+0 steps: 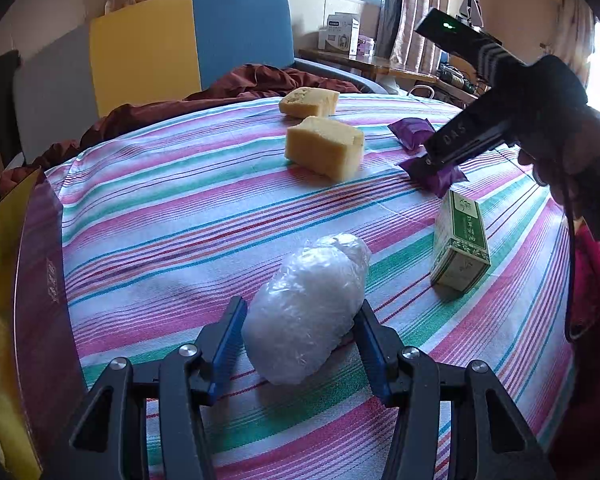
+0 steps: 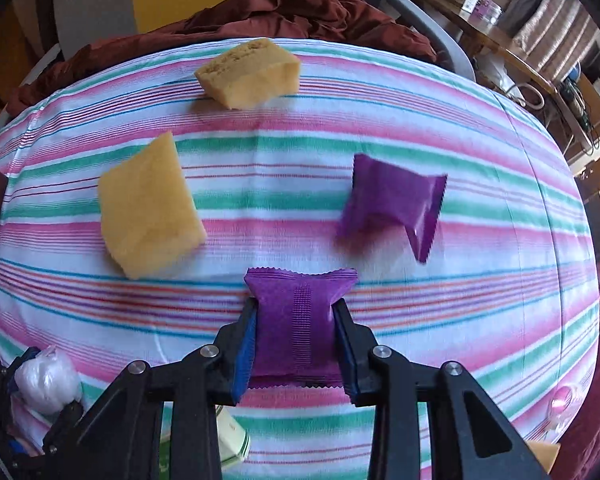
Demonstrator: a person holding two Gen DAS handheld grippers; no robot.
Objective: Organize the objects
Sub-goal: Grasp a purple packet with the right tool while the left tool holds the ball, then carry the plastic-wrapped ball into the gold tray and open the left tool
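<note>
My left gripper (image 1: pixel 300 320) is shut on a clear plastic-wrapped white bundle (image 1: pixel 306 312), which rests on the striped cloth (image 1: pixel 180 216); it also shows in the right wrist view (image 2: pixel 46 380). My right gripper (image 2: pixel 296 324) is shut on a purple snack packet (image 2: pixel 296 320) just above the cloth; the left wrist view shows that packet (image 1: pixel 440 174) under the right gripper. A second purple packet (image 2: pixel 392 204) lies beyond it. Two yellow sponge-like blocks (image 2: pixel 150 208) (image 2: pixel 252 74) lie further left. A green-and-white box (image 1: pixel 460 240) stands to the right of the bundle.
A dark purple box with a yellow lining (image 1: pixel 36 280) sits at the cloth's left edge. A rumpled maroon blanket (image 2: pixel 284 12) and a yellow-and-blue chair back (image 1: pixel 188 40) lie behind the table. A desk with boxes (image 1: pixel 340 36) stands at the back right.
</note>
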